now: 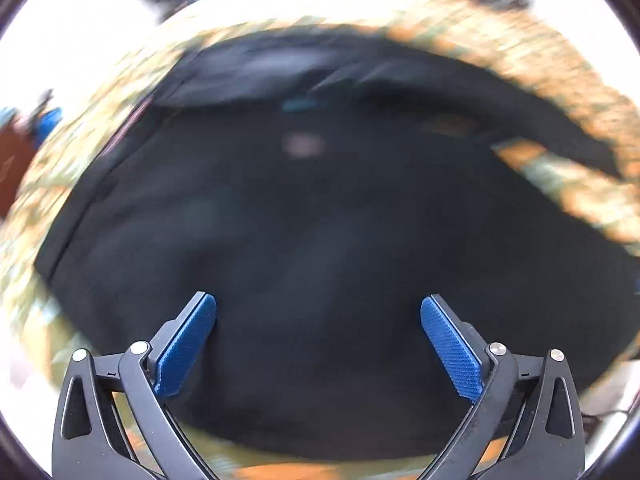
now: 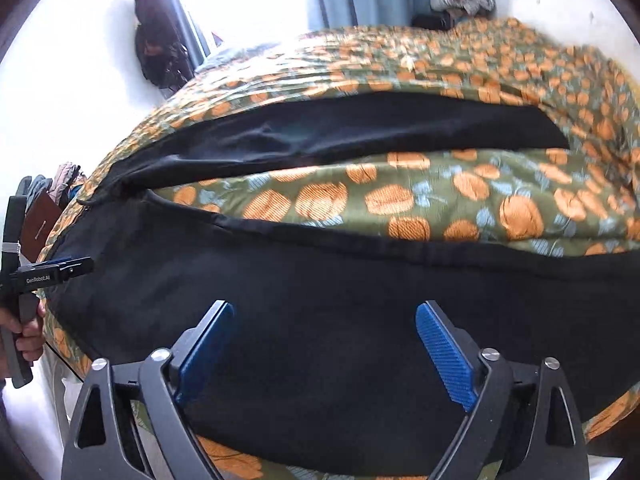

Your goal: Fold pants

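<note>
**Both tools empty over spread pants**

Black pants (image 2: 320,340) lie on the bed's orange-flowered cover (image 2: 440,196), legs apart w/ cover showing between. Right tool (image 2: 324,344) wide open, nothing held; left tool (image 1: 318,336) likewise.

Risk: grabbing cover along w/ cloth, or one layer only, so the fold skews. Near leg's long edge is clear; plenty of free bed beyond the far leg.
</note>
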The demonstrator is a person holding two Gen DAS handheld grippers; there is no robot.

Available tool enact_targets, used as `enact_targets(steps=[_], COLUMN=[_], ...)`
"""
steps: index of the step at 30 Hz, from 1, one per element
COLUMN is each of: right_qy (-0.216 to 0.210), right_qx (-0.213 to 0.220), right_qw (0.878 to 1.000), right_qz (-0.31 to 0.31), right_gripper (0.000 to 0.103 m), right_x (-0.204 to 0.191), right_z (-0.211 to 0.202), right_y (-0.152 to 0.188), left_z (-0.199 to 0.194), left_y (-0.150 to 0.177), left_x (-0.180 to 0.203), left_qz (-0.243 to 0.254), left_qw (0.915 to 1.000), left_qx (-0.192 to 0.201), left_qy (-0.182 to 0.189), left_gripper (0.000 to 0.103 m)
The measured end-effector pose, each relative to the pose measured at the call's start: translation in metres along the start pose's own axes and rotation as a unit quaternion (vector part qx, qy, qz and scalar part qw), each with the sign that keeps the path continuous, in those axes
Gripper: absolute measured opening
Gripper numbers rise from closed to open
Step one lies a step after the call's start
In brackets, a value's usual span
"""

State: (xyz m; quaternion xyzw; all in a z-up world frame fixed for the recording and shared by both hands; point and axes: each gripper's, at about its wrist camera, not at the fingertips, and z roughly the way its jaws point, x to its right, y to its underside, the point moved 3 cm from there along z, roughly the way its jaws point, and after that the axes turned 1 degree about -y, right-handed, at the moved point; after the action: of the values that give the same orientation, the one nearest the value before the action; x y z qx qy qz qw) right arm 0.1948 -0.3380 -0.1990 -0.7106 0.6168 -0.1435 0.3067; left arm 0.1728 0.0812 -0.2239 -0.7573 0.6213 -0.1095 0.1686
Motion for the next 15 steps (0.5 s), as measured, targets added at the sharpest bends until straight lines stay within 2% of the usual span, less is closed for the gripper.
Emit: enact_targets(steps=[2, 4, 6, 8, 9, 11, 12, 13, 15], right_qy=[0.013, 0.023, 0.018, 0.018, 0.007, -0.023, -0.036, -0.049, -0.062], right_qx=[-0.029, -0.095, -0.060, -0.067, -0.059, -0.026, -0.012, -0.009, -0.038], right_qw=[0.999, 0.995, 0.998, 0.997, 0.998, 0.999, 0.999, 0.999, 0.997], right_qz=[-0.002, 0.013, 0.015, 0.025, 0.032, 0.036, 0.030, 0.021, -0.014], right_gripper=[0.101, 0.103, 0.103, 0.103, 0.103, 0.103, 0.103, 0.103, 0.103], right_x=[0.001, 0.010, 0.013, 0.013, 0.013, 0.007, 0.001, -0.005, -0.013], right_z=[0.011, 0.037, 0.028, 0.020, 0.014, 0.002, -0.002, -0.001, 0.014], right_y=[0.013, 0.035, 0.039, 0.032, 0.028, 0.018, 0.012, 0.010, 0.009], left_z=[-0.003, -0.014, -0.029, -0.051, -0.057, -0.058, -0.056, -0.048, -0.027], left_y=[0.006, 0.003, -0.005, -0.015, -0.016, -0.015, -0.013, -0.013, -0.006], left_x=[-0.004, 0.005, 0.012, 0.031, 0.039, 0.081, 0.102, 0.126, 0.156], left_qz=[0.003, 0.015, 0.007, 0.003, 0.007, 0.038, 0.063, 0.100, 0.161], left_qw=[0.9999, 0.9998, 0.9992, 0.9948, 0.9929, 0.9861, 0.9833, 0.9817, 0.9795], left_qx=[0.013, 0.009, 0.017, 0.046, 0.052, 0.053, 0.047, 0.042, 0.029], left_qy=[0.009, -0.003, 0.034, 0.091, 0.107, 0.153, 0.164, 0.156, 0.118], left_gripper=[0.103, 0.102, 0.102, 0.102, 0.102, 0.102, 0.102, 0.102, 0.102])
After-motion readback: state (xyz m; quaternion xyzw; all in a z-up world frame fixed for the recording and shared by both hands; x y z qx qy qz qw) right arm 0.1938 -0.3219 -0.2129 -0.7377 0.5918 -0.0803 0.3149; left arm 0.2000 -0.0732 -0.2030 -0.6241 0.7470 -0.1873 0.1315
